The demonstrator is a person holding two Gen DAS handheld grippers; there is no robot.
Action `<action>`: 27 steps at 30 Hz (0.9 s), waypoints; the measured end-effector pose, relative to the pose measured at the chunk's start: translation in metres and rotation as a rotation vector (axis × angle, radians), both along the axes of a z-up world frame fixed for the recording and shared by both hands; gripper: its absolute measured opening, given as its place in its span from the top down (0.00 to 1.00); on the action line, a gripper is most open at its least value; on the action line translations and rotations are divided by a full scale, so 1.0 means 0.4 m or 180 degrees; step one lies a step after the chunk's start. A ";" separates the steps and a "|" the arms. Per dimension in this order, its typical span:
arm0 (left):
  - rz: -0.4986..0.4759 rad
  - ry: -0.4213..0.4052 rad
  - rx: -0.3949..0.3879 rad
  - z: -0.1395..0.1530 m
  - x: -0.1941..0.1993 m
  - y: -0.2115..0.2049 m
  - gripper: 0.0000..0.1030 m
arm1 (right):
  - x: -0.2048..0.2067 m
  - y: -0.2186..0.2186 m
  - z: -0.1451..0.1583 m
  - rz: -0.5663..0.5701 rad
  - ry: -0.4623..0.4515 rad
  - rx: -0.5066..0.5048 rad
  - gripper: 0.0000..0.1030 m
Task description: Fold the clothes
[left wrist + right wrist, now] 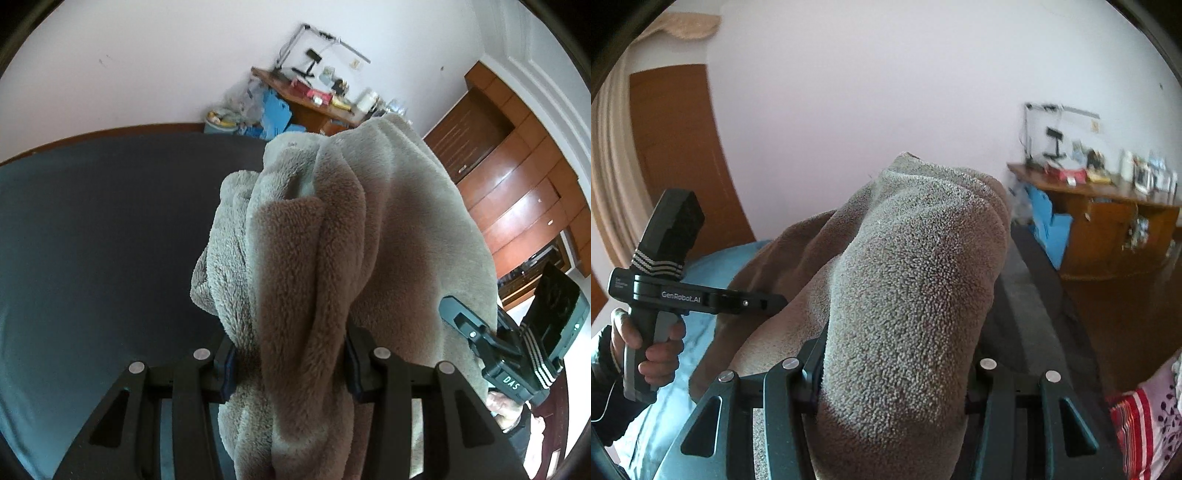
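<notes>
A thick beige-grey fleece garment hangs bunched between both grippers, lifted above a dark grey bed sheet. My left gripper is shut on a fat fold of it; the fleece fills the gap between the pads. In the right wrist view the same fleece garment rises as a rounded hump, and my right gripper is shut on its near end. The right gripper's body shows at the right of the left wrist view. A hand holds the left gripper's body at the left of the right wrist view. Fingertips are hidden by the pile.
A cluttered wooden desk stands against the far white wall, with blue bags beside it. Wooden cabinets line the right side. A light blue cover and a red patterned cloth lie on the bed.
</notes>
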State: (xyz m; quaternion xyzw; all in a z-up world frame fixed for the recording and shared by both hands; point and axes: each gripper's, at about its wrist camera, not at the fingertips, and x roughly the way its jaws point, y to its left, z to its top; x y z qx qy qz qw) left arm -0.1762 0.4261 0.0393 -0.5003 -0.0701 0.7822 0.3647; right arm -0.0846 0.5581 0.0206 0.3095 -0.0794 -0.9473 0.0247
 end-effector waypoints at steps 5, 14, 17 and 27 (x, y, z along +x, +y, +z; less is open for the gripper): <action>-0.0063 0.0014 -0.0192 -0.066 -0.011 0.092 0.52 | -0.009 0.172 -0.088 -0.0042 -0.0255 -0.0204 0.48; -0.0012 0.0087 -0.0273 -0.086 0.006 0.092 0.37 | 0.089 0.183 -0.114 -0.0051 -0.0257 -0.0320 0.38; 0.0057 0.0035 -0.0264 -0.071 0.020 0.062 0.35 | 0.099 0.201 -0.092 -0.0141 -0.0273 -0.0246 0.35; 0.0037 0.0807 -0.0258 0.083 0.182 -0.001 0.25 | 0.439 0.118 0.010 -0.0316 0.0073 0.0473 0.30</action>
